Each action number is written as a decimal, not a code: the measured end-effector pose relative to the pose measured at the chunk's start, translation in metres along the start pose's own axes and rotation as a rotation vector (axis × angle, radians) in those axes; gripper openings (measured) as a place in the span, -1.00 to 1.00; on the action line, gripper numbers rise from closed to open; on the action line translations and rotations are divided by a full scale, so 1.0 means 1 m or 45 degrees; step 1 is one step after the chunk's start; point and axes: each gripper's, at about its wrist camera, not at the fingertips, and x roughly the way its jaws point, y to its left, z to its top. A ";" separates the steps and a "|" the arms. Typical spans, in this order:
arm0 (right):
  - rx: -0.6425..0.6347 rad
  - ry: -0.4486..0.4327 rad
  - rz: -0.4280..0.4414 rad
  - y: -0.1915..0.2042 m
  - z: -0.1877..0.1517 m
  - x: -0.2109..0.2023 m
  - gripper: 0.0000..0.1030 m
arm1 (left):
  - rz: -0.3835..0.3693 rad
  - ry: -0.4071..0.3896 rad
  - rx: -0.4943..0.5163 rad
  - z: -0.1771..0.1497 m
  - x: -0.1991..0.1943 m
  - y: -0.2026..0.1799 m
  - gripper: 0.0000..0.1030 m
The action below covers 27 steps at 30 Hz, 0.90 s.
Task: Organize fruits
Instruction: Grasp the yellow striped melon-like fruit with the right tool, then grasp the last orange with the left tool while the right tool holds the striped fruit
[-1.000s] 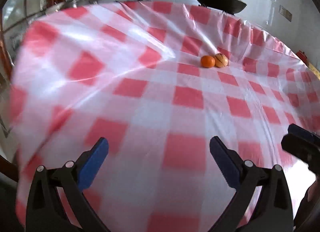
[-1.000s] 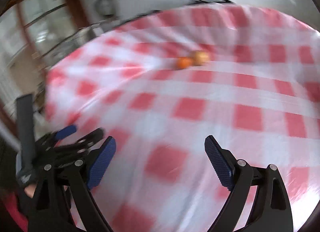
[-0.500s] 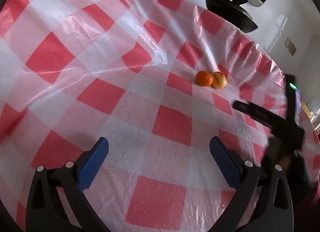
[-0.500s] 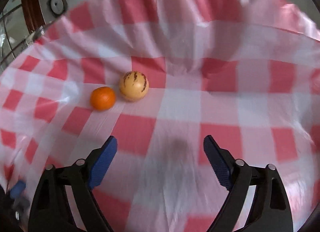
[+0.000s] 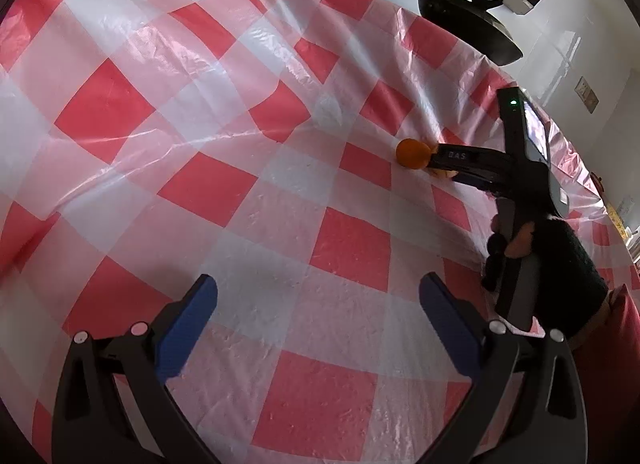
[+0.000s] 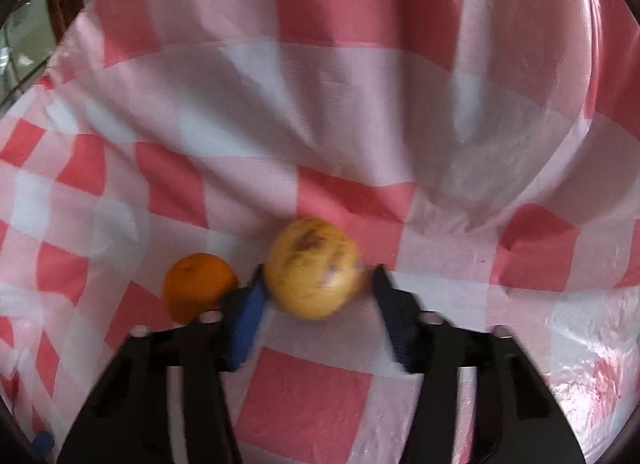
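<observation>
Yellow fruit: round, pale yellow skin with brown streaks, blurred in the right wrist view. It sits between the 2 blue pads of the right gripper, whose jaws are closed in against its left and right sides; whether it rests on the cloth or is raised cannot be told. In the left wrist view only a sliver shows, under the black finger of the right gripper.

Orange: round, smooth, just left of the yellow fruit, beside the outer face of the gripper's left finger. In the left wrist view it lies on the far right part of the cloth, touching the finger's tip.

Tablecloth: red-and-white check, glossy plastic, creased, covering the tabletop; it rises in folds at the far side.

Left gripper: near edge, jaws spread wide with nothing between them, blue pads above the cloth, well apart from both fruits.

Right hand: dark sleeve, wrapped around the right gripper's handle at the right edge.

Wok: black, long-handled, with a lid, beyond the far edge of the tabletop.
</observation>
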 end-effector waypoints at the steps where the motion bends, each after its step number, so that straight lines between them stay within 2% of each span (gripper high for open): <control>1: 0.010 0.002 0.007 -0.002 -0.004 -0.003 -0.14 | 0.001 0.001 0.000 0.000 0.000 0.000 0.96; 5: 0.161 -0.055 0.105 -0.025 -0.035 -0.041 -0.14 | 0.011 0.008 -0.001 0.000 0.001 0.000 0.96; 9: 0.228 -0.133 0.079 -0.047 -0.072 -0.080 -0.14 | 0.014 0.009 -0.003 0.001 0.001 0.001 0.96; 12: 0.314 -0.169 0.051 -0.070 -0.094 -0.094 -0.14 | 0.012 0.006 -0.011 0.001 0.000 0.001 0.96; 14: 0.399 -0.217 0.118 -0.083 -0.095 -0.102 -0.14 | 0.008 0.002 -0.021 0.001 -0.001 0.003 0.96; 15: 0.407 -0.238 0.107 -0.084 -0.095 -0.103 -0.13 | 0.003 0.007 -0.019 0.000 0.000 0.002 0.96; 19: 0.476 -0.251 0.186 -0.096 -0.098 -0.102 -0.13 | 0.015 0.051 0.025 0.000 0.004 -0.003 0.97; 23: 0.479 -0.278 0.221 -0.092 -0.095 -0.102 -0.13 | 0.051 0.072 0.062 0.001 0.008 -0.011 0.97; 27: 0.472 -0.281 0.238 -0.091 -0.095 -0.105 -0.13 | 0.080 0.107 0.112 0.022 0.033 -0.034 0.97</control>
